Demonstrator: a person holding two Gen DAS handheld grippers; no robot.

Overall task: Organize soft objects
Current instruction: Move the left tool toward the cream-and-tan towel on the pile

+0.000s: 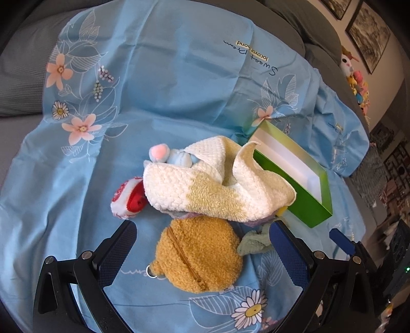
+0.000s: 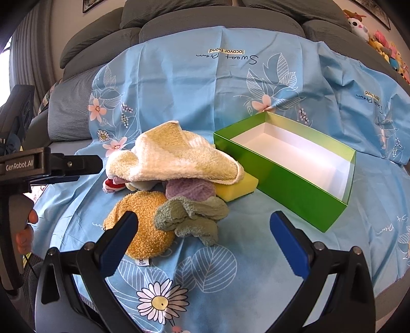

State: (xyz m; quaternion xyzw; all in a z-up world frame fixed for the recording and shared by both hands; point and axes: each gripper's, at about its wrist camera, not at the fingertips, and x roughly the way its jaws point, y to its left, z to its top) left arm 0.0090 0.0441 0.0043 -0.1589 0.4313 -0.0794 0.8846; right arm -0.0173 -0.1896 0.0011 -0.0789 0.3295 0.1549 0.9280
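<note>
A pile of soft things lies on the blue floral sheet. A cream and yellow towel covers a blue and pink plush, a red and white soft item, a purple cloth and a yellow sponge. In front sit an orange fuzzy zip pouch and a grey-green cloth. An empty green box stands to the right. My left gripper is open over the pouch. My right gripper is open over the grey-green cloth.
The sheet drapes a grey sofa with cushions behind. Several plush toys line the back right, under framed pictures. A person's hand holds the left gripper's handle at the far left of the right wrist view.
</note>
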